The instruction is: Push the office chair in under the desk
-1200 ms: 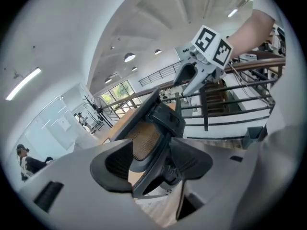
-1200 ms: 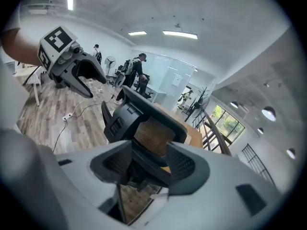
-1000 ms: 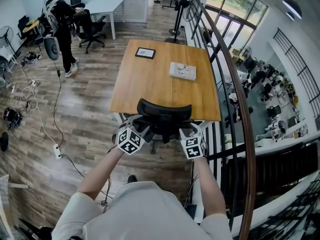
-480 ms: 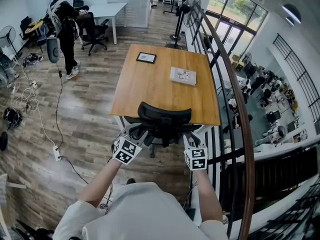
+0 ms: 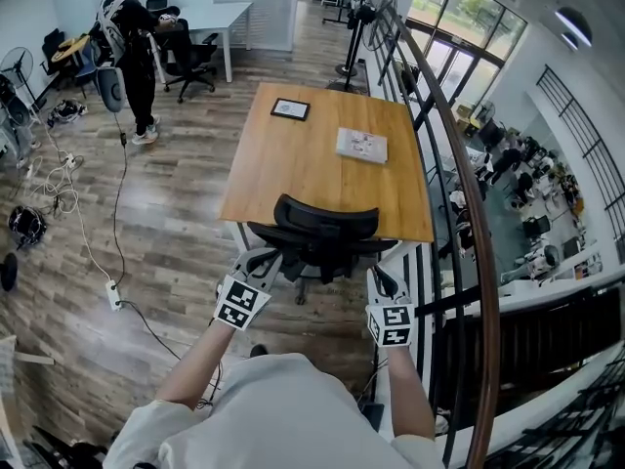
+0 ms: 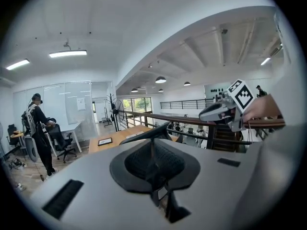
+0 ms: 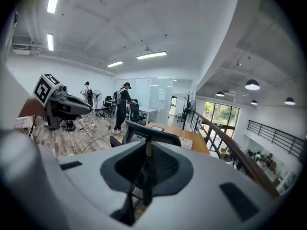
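The black mesh office chair (image 5: 327,219) stands at the near edge of the light wooden desk (image 5: 293,169). Its seat is under the edge, and its backrest rises just outside that edge, about at the middle.

The right edge of the desk runs close along the brown curved handrail (image 5: 467,203) with black bars, so there is little room on that side. On the left side lies a wide floor of grey-brown planks (image 5: 166,223), with a white cable and a power strip (image 5: 112,296) on it. Farther away a person in black clothes (image 5: 132,52) stands near a white table.

The left gripper (image 5: 260,260) is behind the chair at its left side and the right gripper (image 5: 381,281) at its right side, both apart from the backrest. The jaws of both have just been closing. The left ones are pressed together and the right ones almost together, and there is nothing between either of the 2 pairs.

On the desk lie a black-framed flat panel (image 5: 290,109) near the far left corner and a white flat box (image 5: 361,145) nearer the right edge. The print on the box is too small to read. The cubes on the grippers carry only black and white square markers.
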`<state>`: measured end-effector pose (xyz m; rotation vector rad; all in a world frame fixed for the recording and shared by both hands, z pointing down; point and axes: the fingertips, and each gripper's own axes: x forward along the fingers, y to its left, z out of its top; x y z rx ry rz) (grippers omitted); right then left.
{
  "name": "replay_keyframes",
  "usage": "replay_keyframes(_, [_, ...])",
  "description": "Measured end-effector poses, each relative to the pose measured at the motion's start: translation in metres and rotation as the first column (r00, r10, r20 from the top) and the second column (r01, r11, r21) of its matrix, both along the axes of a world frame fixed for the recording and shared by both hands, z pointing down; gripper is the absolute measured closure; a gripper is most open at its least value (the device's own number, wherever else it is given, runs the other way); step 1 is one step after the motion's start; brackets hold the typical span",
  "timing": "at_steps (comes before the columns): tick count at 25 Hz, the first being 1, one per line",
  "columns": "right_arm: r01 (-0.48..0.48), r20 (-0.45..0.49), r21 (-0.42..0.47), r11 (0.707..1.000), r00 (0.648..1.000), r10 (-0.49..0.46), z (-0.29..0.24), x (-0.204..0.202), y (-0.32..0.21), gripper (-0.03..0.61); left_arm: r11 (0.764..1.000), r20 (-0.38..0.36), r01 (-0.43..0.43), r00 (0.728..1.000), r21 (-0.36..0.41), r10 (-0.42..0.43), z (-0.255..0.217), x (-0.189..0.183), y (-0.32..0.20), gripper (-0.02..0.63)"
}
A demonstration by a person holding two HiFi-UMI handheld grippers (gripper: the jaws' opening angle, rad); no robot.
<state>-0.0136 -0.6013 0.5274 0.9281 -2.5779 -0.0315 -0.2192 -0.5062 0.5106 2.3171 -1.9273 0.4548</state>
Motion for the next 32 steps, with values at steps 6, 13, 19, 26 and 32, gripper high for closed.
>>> replay_keyframes(6, [-0.009,0.031,0.016,1.0,0.999,0.008,-0.008,0.004,0.009,0.575,0.999,-0.05,0.028,0.998,0.024,-0.027,0.001,-0.007,0.01,0.612])
replay_keyframes(13, [-0.015,0.078,0.02,1.0,0.997,0.013,-0.024,-0.002,0.014,0.575,0.999,-0.083,0.027,0.996,0.032,-0.024,0.003,-0.008,0.015,0.62])
replay_keyframes(19, [-0.013,0.096,0.033,0.999,0.995,0.01,-0.033,-0.006,0.02,0.575,0.999,-0.072,0.001,0.997,0.035,0.002,-0.001,-0.005,0.015,0.62])
replay_keyframes(26, [-0.016,0.116,0.035,0.999,0.993,0.011,-0.039,-0.009,0.019,0.577,0.999,-0.073,-0.002,0.997,0.036,0.004,-0.004,-0.007,0.011,0.62])
replay_keyframes(32, [-0.011,0.113,0.024,1.0,0.994,0.008,-0.033,-0.011,0.024,0.577,0.999,-0.07,-0.021,0.997,0.033,0.023,-0.001,-0.002,0.015,0.62])
